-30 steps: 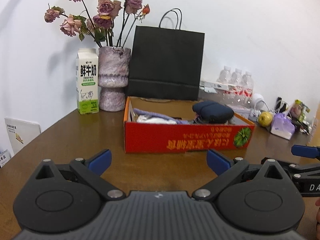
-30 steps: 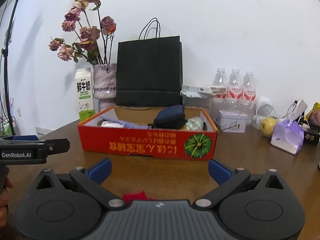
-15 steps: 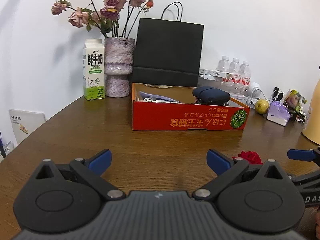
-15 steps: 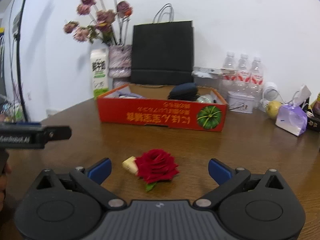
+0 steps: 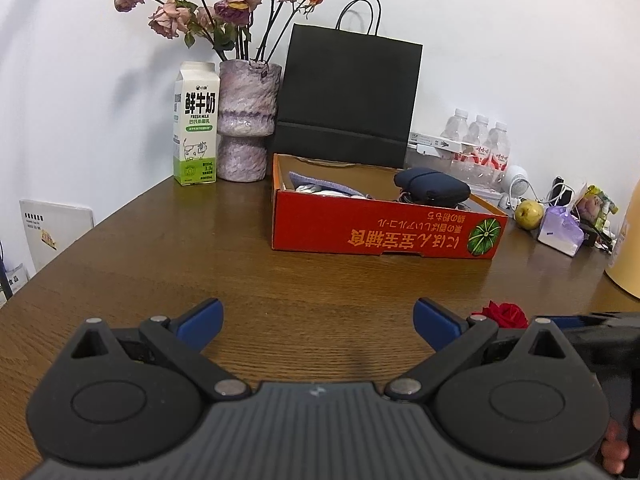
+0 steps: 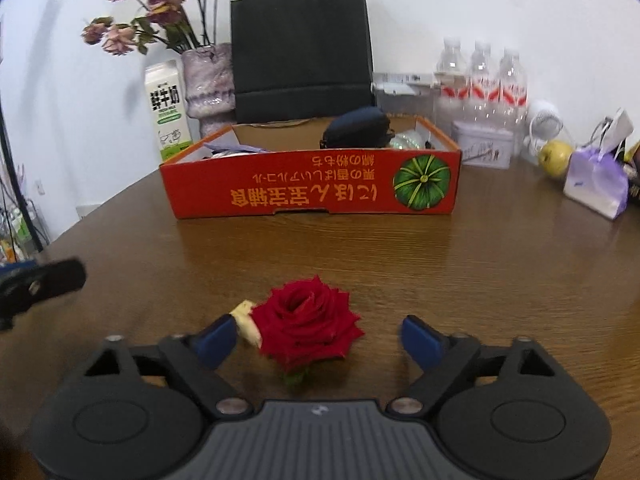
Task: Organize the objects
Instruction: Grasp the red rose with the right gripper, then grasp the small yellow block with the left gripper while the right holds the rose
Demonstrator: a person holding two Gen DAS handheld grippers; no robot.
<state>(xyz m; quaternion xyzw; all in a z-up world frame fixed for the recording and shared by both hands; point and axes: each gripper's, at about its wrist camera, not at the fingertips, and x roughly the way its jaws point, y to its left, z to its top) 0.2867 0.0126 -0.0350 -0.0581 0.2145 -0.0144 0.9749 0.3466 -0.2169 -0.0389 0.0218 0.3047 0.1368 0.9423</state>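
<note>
The right gripper [image 6: 318,338] had just been closing around the red rose [image 6: 306,326], pads not yet touching; the left gripper [image 5: 318,322] stood open, empty.

Both wrist views face the red box [image 5: 384,236] across the table [image 6: 500,280].

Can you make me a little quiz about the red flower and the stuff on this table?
1. True or false: the right gripper has the red fabric rose between its blue fingers.
2. What stands right behind the red cardboard box? A) black paper bag B) yellow-green apple C) white milk carton
3. Fill in: the left gripper holds ____.

Key:
1. True. The jaws have just been closing around the rose, but gaps still show on both sides, so it is not gripped yet.
2. A
3. Nothing; only bare brown wooden table lies between its open fingers.
</note>
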